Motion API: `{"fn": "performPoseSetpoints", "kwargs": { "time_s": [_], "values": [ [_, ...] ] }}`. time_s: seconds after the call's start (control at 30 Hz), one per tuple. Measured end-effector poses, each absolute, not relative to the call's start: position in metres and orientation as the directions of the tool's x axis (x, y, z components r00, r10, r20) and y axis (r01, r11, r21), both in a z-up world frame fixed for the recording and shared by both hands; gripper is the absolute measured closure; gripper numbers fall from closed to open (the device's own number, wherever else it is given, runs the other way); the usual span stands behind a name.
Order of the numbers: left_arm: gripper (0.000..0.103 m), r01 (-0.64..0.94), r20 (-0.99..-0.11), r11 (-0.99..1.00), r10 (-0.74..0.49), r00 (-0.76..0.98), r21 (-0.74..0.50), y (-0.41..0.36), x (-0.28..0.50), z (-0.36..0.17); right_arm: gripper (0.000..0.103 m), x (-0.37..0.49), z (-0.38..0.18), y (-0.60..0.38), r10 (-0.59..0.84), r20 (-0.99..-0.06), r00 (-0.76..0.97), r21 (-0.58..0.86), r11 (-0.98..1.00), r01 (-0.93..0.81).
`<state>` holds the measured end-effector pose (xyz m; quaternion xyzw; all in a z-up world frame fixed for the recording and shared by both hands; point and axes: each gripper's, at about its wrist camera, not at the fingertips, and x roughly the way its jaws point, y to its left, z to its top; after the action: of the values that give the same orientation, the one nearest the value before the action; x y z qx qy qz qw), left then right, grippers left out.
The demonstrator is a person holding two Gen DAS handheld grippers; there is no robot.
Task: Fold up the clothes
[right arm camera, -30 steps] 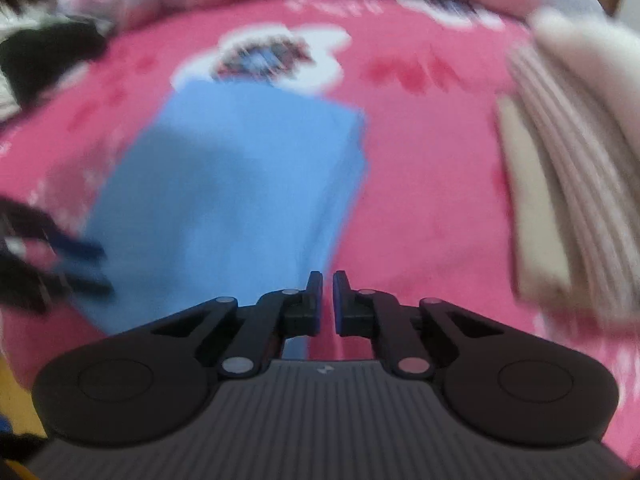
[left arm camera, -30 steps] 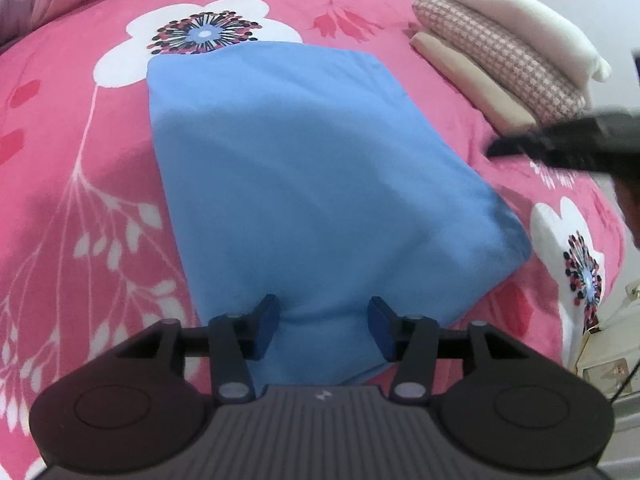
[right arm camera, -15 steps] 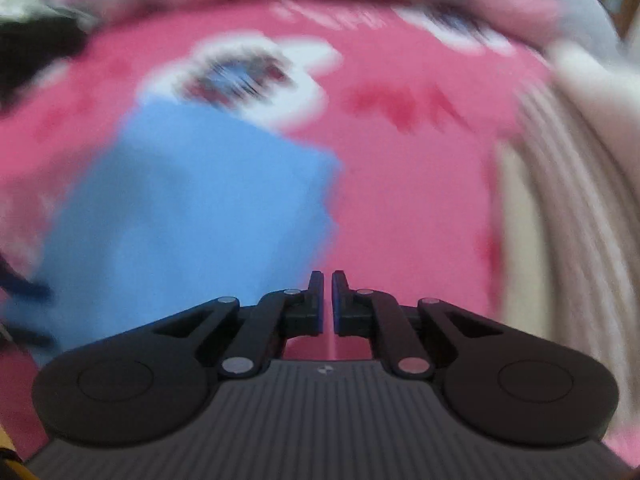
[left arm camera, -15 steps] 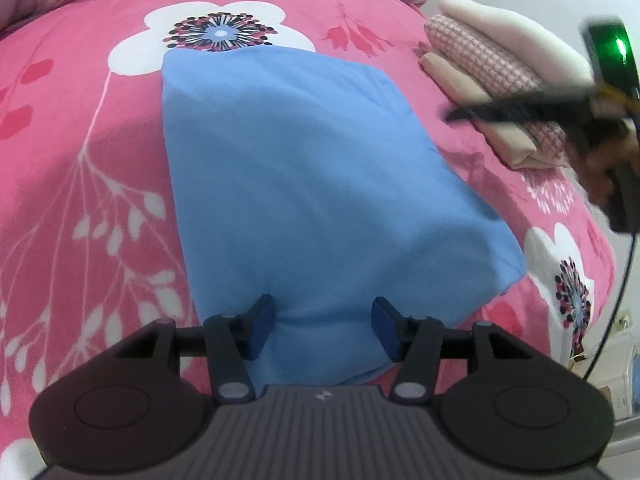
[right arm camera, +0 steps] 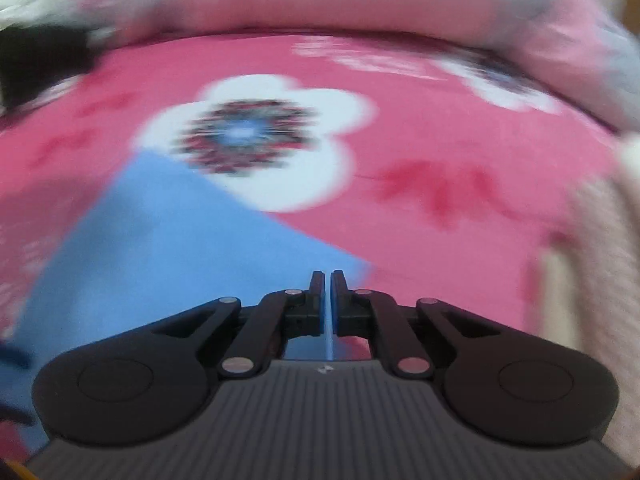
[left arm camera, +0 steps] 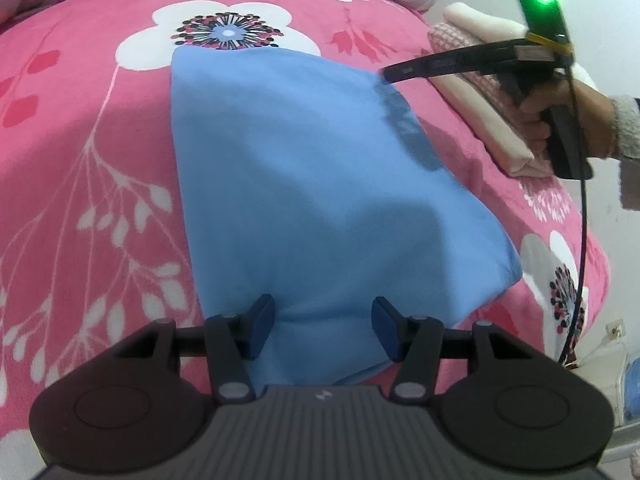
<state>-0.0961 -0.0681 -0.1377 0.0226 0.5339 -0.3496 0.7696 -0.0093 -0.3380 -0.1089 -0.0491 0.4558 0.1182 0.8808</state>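
Blue garment (left arm camera: 320, 184) folded on pink bedspread (left arm camera: 80, 152), left hand-held gripper (left arm camera: 323, 328) open

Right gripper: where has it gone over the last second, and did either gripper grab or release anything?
The right gripper swung forward and left, from beside the stack to the far right edge of the blue cloth; its jaws stayed shut on nothing. The left gripper stayed open at the cloth's near end. Nothing was grabbed or released; the cloth lies as before.

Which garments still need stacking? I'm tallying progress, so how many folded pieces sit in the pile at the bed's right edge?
3: a beige piece at the bottom, a pink checked one in the middle, a cream one on top. More may be hidden.
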Motion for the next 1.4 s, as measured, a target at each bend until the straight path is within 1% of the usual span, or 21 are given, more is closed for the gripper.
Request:
{"fn": "performPoseSetpoints", "kwargs": {
  "time_s": [0.03,0.07,0.13,0.2,0.27,0.6,0.63,0.67,0.73,0.83,0.93,0.97,1.0,1.03,1.07,1.1,1.13,1.2,1.33,1.37,1.4],
  "values": [
    [0.048,0.561,-0.839,0.756,-0.512,0.186,-0.337,-0.068,-0.097,-0.137,0.103,-0.003,-0.116,-0.338,0.175,-0.825,0.537,0.040,0.967,-0.253],
    [0.048,0.561,-0.839,0.757,-0.510,0.187,-0.336,-0.068,-0.097,-0.137,0.103,0.004,-0.126,-0.342,0.151,-0.838,0.524,0.034,0.974,-0.226],
    [0.048,0.560,-0.840,0.759,-0.508,0.190,-0.332,-0.066,-0.100,-0.135,0.103,0.017,-0.137,-0.358,0.090,-0.844,0.529,0.029,0.992,-0.123],
    [0.048,0.557,-0.837,0.758,-0.514,0.191,-0.339,-0.062,-0.101,-0.134,0.101,0.021,-0.129,-0.371,0.018,-0.827,0.562,0.017,1.000,-0.008],
    [0.048,0.558,-0.832,0.754,-0.521,0.190,-0.345,-0.059,-0.103,-0.134,0.101,0.017,-0.118,-0.365,-0.004,-0.809,0.588,-0.020,1.000,-0.020],
    [0.048,0.549,-0.823,0.759,-0.530,0.205,-0.351,-0.055,-0.109,-0.135,0.103,0.051,-0.135,-0.339,0.219,-0.787,0.577,0.295,0.955,0.039],
    [0.048,0.544,-0.820,0.759,-0.533,0.206,-0.357,-0.053,-0.110,-0.135,0.100,0.054,-0.136,-0.336,0.241,-0.781,0.576,0.325,0.945,0.046],
    [0.048,0.540,-0.818,0.759,-0.537,0.206,-0.363,-0.052,-0.110,-0.136,0.100,0.056,-0.135,-0.334,0.255,-0.774,0.579,0.340,0.939,0.042],
    [0.048,0.534,-0.814,0.759,-0.544,0.204,-0.373,-0.050,-0.110,-0.136,0.099,0.055,-0.122,-0.332,0.258,-0.761,0.595,0.312,0.950,-0.012],
    [0.048,0.530,-0.811,0.757,-0.549,0.201,-0.381,-0.048,-0.109,-0.135,0.099,0.054,-0.117,-0.307,0.441,-0.742,0.504,0.411,0.894,-0.177],
    [0.048,0.535,-0.810,0.754,-0.551,0.199,-0.381,-0.048,-0.109,-0.135,0.099,0.068,-0.141,-0.264,0.581,-0.746,0.326,0.504,0.812,-0.294],
    [0.048,0.536,-0.810,0.754,-0.552,0.200,-0.381,-0.048,-0.109,-0.135,0.099,0.075,-0.151,-0.255,0.577,-0.759,0.302,0.500,0.813,-0.298],
    [0.048,0.537,-0.810,0.753,-0.552,0.201,-0.380,-0.048,-0.109,-0.134,0.103,0.081,-0.161,-0.248,0.560,-0.770,0.307,0.482,0.825,-0.294],
    [0.048,0.538,-0.809,0.753,-0.552,0.201,-0.380,-0.047,-0.110,-0.134,0.103,0.088,-0.166,-0.250,0.553,-0.763,0.335,0.486,0.832,-0.269],
    [0.048,0.539,-0.809,0.752,-0.552,0.200,-0.380,-0.047,-0.110,-0.134,0.103,0.095,-0.165,-0.257,0.544,-0.743,0.391,0.504,0.838,-0.210],
    [0.048,0.539,-0.809,0.752,-0.553,0.200,-0.381,-0.046,-0.111,-0.134,0.102,0.097,-0.160,-0.266,0.501,-0.728,0.469,0.502,0.855,-0.134],
    [0.048,0.538,-0.808,0.751,-0.555,0.199,-0.383,-0.046,-0.111,-0.134,0.098,0.098,-0.154,-0.275,0.451,-0.718,0.531,0.493,0.867,-0.069],
    [0.048,0.536,-0.806,0.748,-0.560,0.193,-0.391,-0.045,-0.110,-0.134,0.098,0.095,-0.142,-0.287,0.368,-0.724,0.583,0.446,0.895,-0.011],
    [0.048,0.529,-0.800,0.742,-0.573,0.181,-0.412,-0.043,-0.108,-0.135,0.098,0.069,-0.129,-0.278,0.524,-0.731,0.438,0.498,0.848,-0.182],
    [0.048,0.532,-0.799,0.739,-0.574,0.179,-0.412,-0.043,-0.108,-0.135,0.098,0.061,-0.129,-0.276,0.544,-0.739,0.398,0.507,0.837,-0.204],
    [0.048,0.536,-0.798,0.736,-0.576,0.177,-0.413,-0.043,-0.108,-0.135,0.098,0.054,-0.131,-0.278,0.529,-0.760,0.378,0.490,0.848,-0.202]
  ]
}}
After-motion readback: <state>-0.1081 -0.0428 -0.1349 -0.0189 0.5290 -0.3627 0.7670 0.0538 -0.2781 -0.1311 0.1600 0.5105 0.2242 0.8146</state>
